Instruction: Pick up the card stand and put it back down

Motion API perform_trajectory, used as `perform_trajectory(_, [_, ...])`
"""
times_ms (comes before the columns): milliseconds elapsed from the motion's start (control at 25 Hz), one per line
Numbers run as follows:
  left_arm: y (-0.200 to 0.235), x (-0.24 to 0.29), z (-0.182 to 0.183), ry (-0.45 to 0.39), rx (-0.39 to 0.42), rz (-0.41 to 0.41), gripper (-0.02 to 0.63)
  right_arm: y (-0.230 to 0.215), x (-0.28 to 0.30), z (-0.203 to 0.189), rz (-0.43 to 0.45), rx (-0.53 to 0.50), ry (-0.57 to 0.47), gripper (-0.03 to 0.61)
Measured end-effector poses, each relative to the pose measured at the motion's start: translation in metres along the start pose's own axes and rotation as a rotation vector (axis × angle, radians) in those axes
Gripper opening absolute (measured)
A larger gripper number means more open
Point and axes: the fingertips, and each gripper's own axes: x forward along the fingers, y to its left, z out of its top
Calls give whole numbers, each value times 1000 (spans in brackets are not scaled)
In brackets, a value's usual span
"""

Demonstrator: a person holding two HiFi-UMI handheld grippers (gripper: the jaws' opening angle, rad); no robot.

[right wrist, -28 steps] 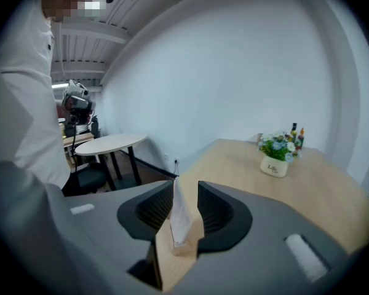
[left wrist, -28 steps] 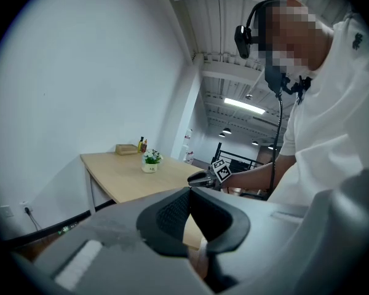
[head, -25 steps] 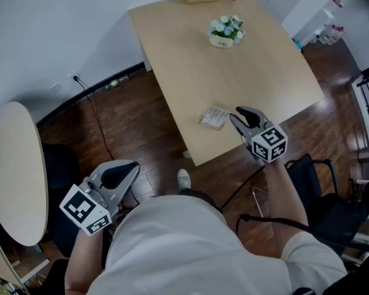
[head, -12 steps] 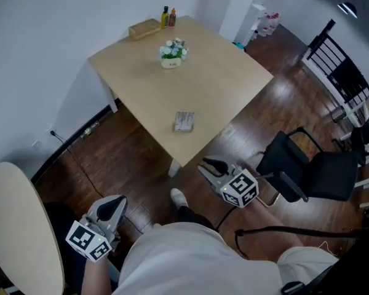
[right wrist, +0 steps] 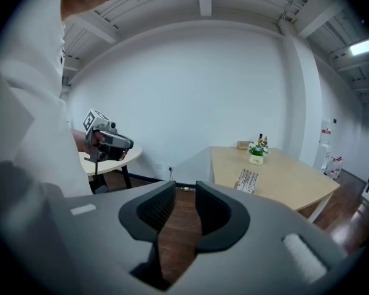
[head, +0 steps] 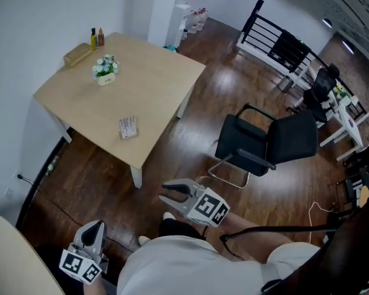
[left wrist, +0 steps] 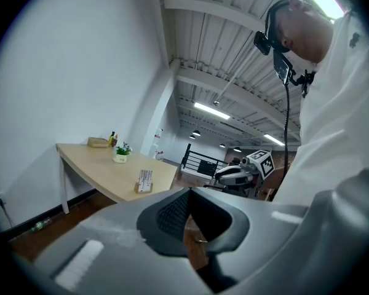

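In the head view, the small card stand [head: 128, 128] of printed cards stood on the pale wooden tabletop [head: 154, 78] near its front edge, the print too small to read. A white pot of flowers [head: 104, 71] sat at its 11 o'clock. Two little bottles [head: 97, 38] at the far corner were hard to make out. The left tongs [head: 93, 229], at the stand's 7 o'clock, were half hidden by the person's white shirt [head: 172, 263]. The right tongs [head: 169, 192] hung over the dark wood floor [head: 190, 134] at its 5 o'clock, with a black chair [head: 270, 143] at their 2 o'clock.

In the left gripper view, those tongs were drawn together on nothing, and the stand stood far off at 9 o'clock.

In the right gripper view, those tongs were narrowly apart and closing with only floor between them, the stand well apart at 3 o'clock.
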Motion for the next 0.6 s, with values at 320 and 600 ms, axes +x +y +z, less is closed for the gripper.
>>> perform_trajectory(320, [-23, 28, 7, -7, 14, -28, 2, 9, -27, -1, 16, -20, -16, 107])
perform_trajectory(600, [-70, 71, 14, 23, 52, -102, 2, 1, -73, -8, -13, 16, -55, 106])
